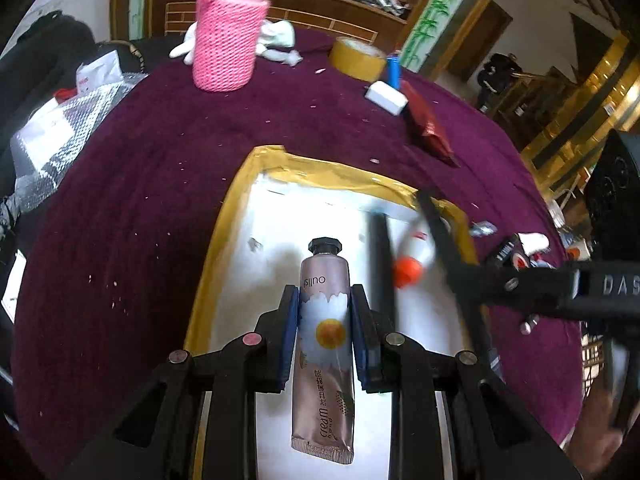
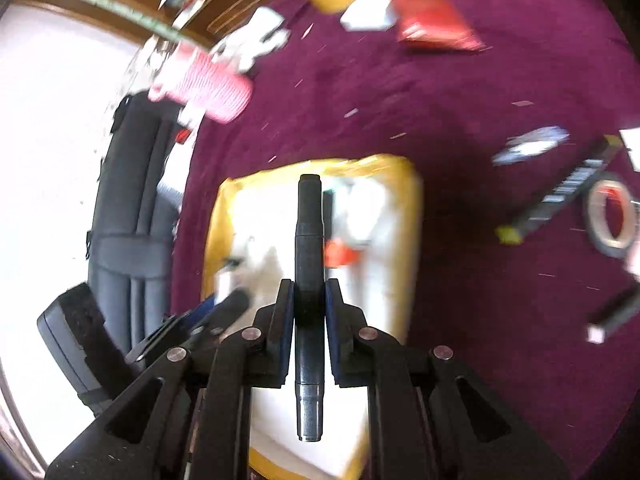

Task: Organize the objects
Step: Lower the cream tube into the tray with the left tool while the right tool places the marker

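Purple cloth covered the counter (image 1: 140, 200), where a yellow-rimmed white tray (image 1: 240, 208) already held a white bottle with an orange cap (image 1: 406, 272). Tape roll (image 1: 356, 58), red packet (image 1: 428, 124) and pink knitted cup (image 1: 226, 40) lay outside, so much seemingly remained. Left gripper (image 1: 325, 332) jaws clamped a hand-cream tube (image 1: 326, 344) above the tray; right gripper (image 2: 309, 316) jaws pinched a dark pen (image 2: 309, 264) over it.

Both the left gripper (image 1: 325, 300) and the right gripper (image 2: 310, 292) are matte black plastic with angular linkage arms, round silver pivot pins, one pinkish on the left, and dark blue finger pads (image 1: 291, 320).
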